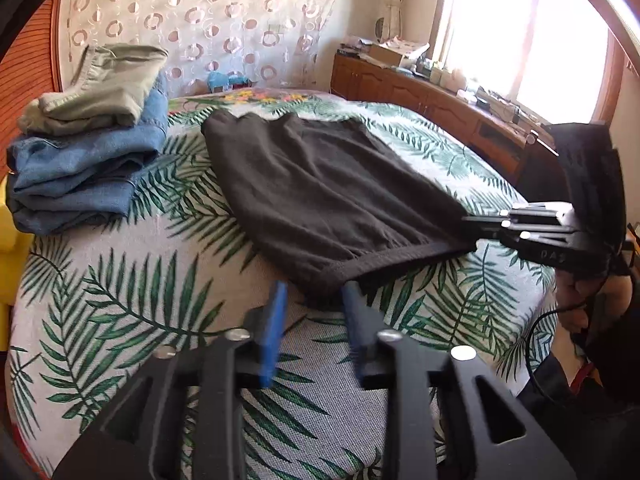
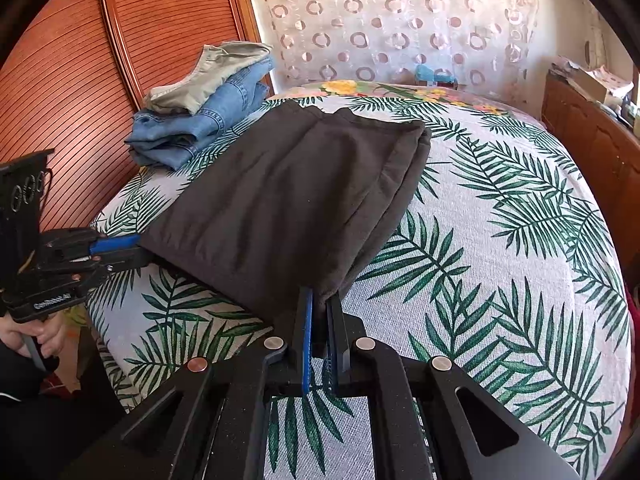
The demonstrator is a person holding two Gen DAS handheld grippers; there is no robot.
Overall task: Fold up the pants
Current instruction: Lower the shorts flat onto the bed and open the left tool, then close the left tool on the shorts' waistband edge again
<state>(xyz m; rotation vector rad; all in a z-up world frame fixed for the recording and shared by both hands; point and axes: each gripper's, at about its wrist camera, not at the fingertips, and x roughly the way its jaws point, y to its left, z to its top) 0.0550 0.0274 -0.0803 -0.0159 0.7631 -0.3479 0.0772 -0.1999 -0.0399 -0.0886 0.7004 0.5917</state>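
Dark folded pants [image 1: 320, 184] lie flat on the leaf-print bed cover [image 1: 120, 300]. My left gripper [image 1: 316, 286] is open, its blue pads standing either side of the pants' near hem corner without pressing on it. In the same view, at the right, my right gripper [image 1: 470, 230] is shut on the other hem corner. The right wrist view shows the right gripper [image 2: 319, 295] pinching that corner of the pants [image 2: 288, 192], slightly lifted. My left gripper [image 2: 144, 248] sits at the far left corner, held by a hand.
A stack of folded blue jeans [image 1: 88, 160] topped by khaki pants [image 1: 100, 88] sits at the bed's back left, seen also as the stack [image 2: 200, 112]. A wooden cabinet [image 1: 420, 96] runs along the right under a window. A slatted wooden panel [image 2: 80, 80] stands behind.
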